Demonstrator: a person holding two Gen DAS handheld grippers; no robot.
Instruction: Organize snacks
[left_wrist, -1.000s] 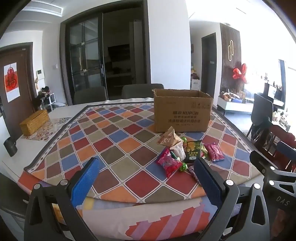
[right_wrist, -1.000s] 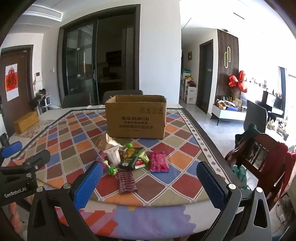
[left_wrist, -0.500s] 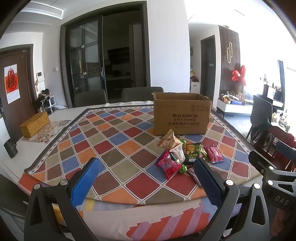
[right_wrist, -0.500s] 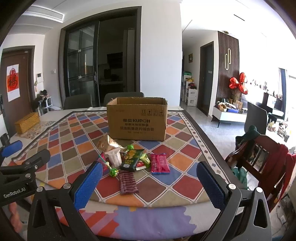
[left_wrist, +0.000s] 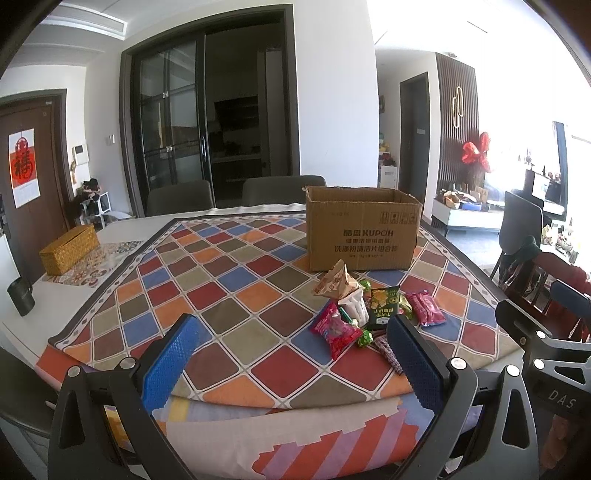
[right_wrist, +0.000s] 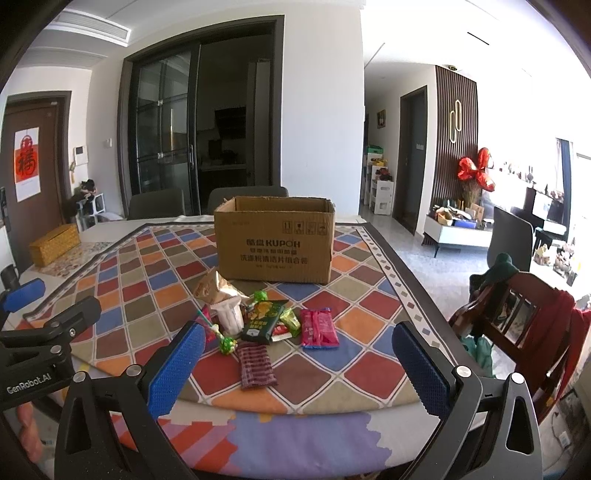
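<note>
A pile of snack packets (right_wrist: 258, 321) lies on the checked tablecloth (right_wrist: 155, 280) in front of an open cardboard box (right_wrist: 275, 242). It holds a dark green packet (right_wrist: 263, 320), a pink packet (right_wrist: 318, 328), a maroon striped packet (right_wrist: 255, 365), a tan pouch (right_wrist: 214, 288) and green lollipops. In the left wrist view the pile (left_wrist: 364, 314) lies right of centre before the box (left_wrist: 364, 230). My left gripper (left_wrist: 291, 362) is open and empty above the table's near edge. My right gripper (right_wrist: 295, 363) is open and empty, short of the pile.
A woven yellow box (left_wrist: 68, 249) and a black cup (left_wrist: 20, 301) stand at the table's left. Grey chairs (left_wrist: 181, 197) stand behind the table. A wooden chair with red cloth (right_wrist: 528, 317) stands at the right.
Both grippers have drawn slightly nearer to the table and the pile. Both stay open and empty.
</note>
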